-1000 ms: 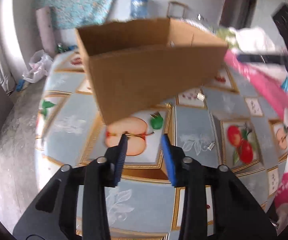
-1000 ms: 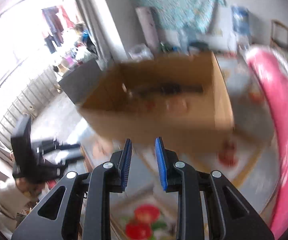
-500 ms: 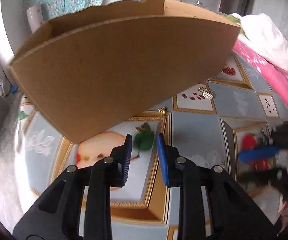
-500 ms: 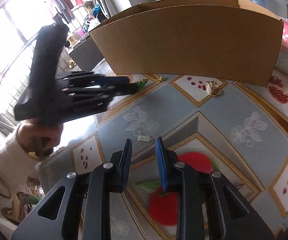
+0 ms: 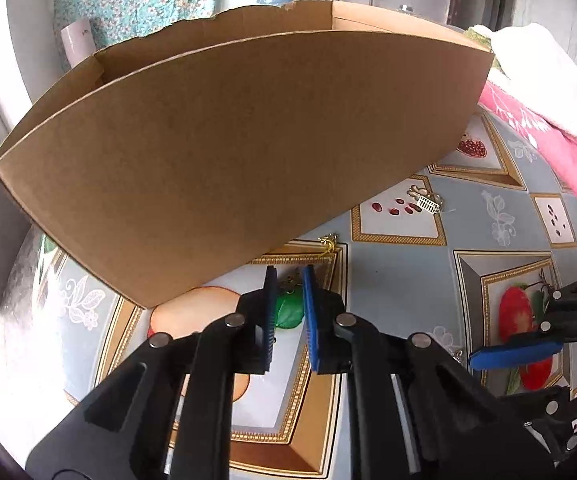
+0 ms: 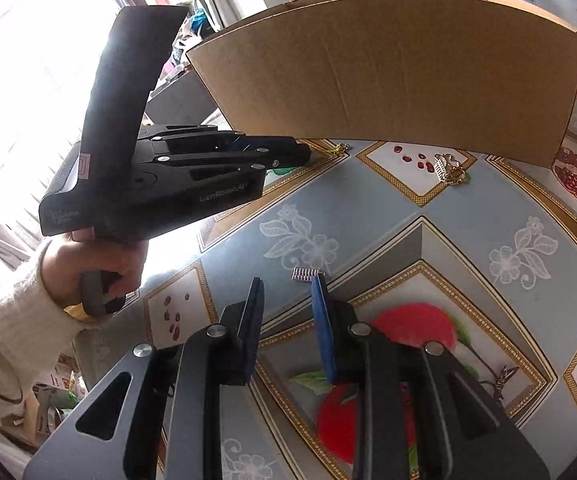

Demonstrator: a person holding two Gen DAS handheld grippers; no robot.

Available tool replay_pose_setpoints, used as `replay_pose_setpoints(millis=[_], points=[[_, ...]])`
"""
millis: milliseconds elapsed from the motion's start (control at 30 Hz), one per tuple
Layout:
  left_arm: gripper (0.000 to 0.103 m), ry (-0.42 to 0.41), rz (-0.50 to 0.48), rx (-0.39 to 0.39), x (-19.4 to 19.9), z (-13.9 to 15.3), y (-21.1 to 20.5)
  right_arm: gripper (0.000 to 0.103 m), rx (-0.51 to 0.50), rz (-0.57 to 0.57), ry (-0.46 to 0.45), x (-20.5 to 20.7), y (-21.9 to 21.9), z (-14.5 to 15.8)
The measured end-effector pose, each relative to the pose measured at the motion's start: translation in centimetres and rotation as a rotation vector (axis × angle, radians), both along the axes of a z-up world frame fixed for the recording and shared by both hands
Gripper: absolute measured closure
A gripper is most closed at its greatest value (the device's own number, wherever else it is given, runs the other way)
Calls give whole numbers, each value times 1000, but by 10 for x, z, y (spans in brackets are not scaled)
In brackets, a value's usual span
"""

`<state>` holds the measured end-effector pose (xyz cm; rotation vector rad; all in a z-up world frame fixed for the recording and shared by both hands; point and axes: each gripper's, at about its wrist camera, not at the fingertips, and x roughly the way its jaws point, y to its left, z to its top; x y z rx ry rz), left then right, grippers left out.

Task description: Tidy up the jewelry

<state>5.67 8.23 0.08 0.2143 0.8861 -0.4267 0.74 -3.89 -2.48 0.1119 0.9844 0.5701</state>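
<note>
Two left fingers (image 5: 272, 304) closing around small gold trinket (image 5: 289, 280), right fingers (image 6: 322, 312) spread beside silver comb (image 6: 306, 274).

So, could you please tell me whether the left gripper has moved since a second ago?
Yes. The left gripper has come forward and down toward the cardboard box, whose wall now fills the view. Its fingers have just been closing around a small gold piece on the table.

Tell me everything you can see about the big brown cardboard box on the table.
The big brown cardboard box is plain corrugated card, open at the top, with a ragged torn upper edge on its far wall. It stands upright on the fruit-patterned tablecloth, filling the back of both views. Its near wall is smooth and unmarked. Its inside is hidden from here. Small gold jewelry pieces lie on the cloth just before its base; nothing visibly touches the box.
</note>
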Motion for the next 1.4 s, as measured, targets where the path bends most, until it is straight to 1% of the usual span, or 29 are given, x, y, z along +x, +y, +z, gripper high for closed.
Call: replay_pose_setpoints(millis=[67, 133, 200, 267, 300, 367, 500, 567, 600, 633, 800, 833, 867, 900, 933, 967, 1033, 1133, 1200, 1233, 1300, 1400], points=[[91, -9, 1, 5, -4, 0, 0, 78, -1, -1, -6, -3, -6, 0], [91, -4, 5, -13, -8, -1, 2, 78, -6, 1, -10, -6, -7, 0], [103, 33, 22, -65, -12, 0, 13, 78, -6, 1, -10, -5, -8, 2], [103, 52, 25, -96, -19, 0, 21, 78, -4, -2, -7, -6, -9, 3], [103, 45, 24, -89, -23, 0, 23, 78, -5, -4, -6, -4, -8, 4], [103, 21, 23, -50, -31, -1, 23, 78, -17, -5, -10, -4, -7, 5], [103, 20, 25, -69, -38, 0, 31, 78, -57, -4, -25, -6, 0, 8], [91, 10, 20, -82, -37, 3, 31, 78, -71, -8, -31, -7, 1, 9], [80, 5, -4, -86, -37, 5, 26, 78, -76, -13, -33, -8, 0, 10], [73, 0, -22, -85, -37, 6, 23, 78, -78, -21, -33, -8, -1, 10], [73, -30, -120, -2, -33, 1, -5, 78, -75, -19, -34, -7, -3, 11], [73, -24, -130, 6, -30, -2, -7, 78, -79, -14, -36, -7, -3, 10], [73, -21, -126, -2, -29, -1, -6, 78, -79, -12, -37, -7, -3, 10], [75, -7, -115, -17, -26, -1, -3, 78, -77, -13, -36, -8, -3, 10], [84, -8, -105, -13, -25, -1, -3, 78, -74, -15, -36, -8, -3, 10], [87, -13, -100, -3, -26, -1, -2, 78, -71, -16, -36, -8, -3, 10], [97, -6, -97, -3, -30, -1, -1, 78, -66, -19, -37, -8, -3, 9], [97, 4, -90, -11, -35, 0, 3, 78, -58, -22, -37, -10, -4, 8], [97, 0, -102, -18, -40, 0, 6, 78, -58, -23, -39, -11, -5, 8], [97, 2, -105, -27, -42, 0, 8, 78, -65, -20, -43, -11, -4, 9], [97, 29, -106, -71, -44, 1, 15, 78, -80, -14, -49, -12, -2, 9], [97, 23, -104, -58, -54, 1, 18, 78, -90, -10, -52, -14, 1, 10]])
